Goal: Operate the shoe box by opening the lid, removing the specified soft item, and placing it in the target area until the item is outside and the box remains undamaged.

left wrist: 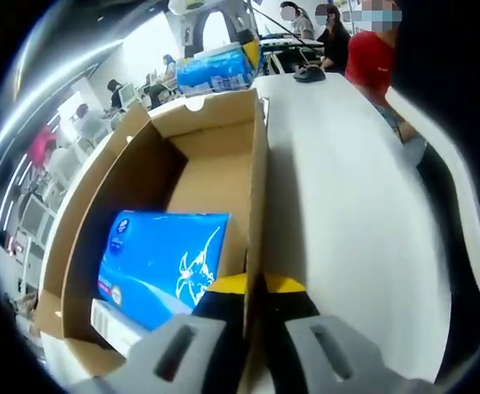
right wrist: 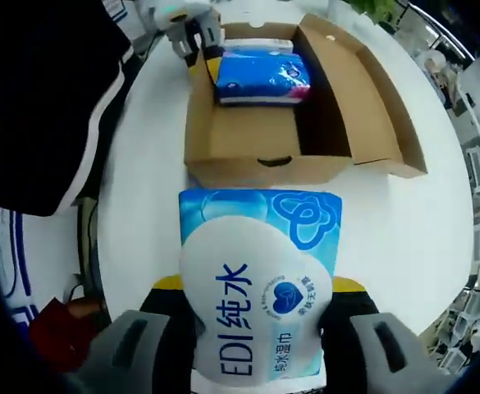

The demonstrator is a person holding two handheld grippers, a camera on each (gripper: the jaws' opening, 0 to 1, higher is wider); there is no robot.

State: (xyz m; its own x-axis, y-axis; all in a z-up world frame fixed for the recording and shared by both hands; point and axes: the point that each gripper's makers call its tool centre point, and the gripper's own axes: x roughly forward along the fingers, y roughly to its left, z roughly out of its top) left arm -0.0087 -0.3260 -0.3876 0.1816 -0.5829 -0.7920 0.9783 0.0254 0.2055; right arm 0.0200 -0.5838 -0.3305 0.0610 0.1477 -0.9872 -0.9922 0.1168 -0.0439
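Note:
An open cardboard shoe box lies on the white table, with a blue tissue pack at its near end. My left gripper is shut on the box's right wall, one jaw inside and one outside. Seen from the right gripper view, the box stands beyond my jaws with its lid folded out to the right and the blue pack at the far end. The left gripper grips the far left wall. My right gripper is shut on a blue and white wet-wipes pack, held in front of the box.
The white table stretches away to the right of the box. Blue packs and a black object sit at its far end, with people beyond. A person's dark sleeve hangs left of the table.

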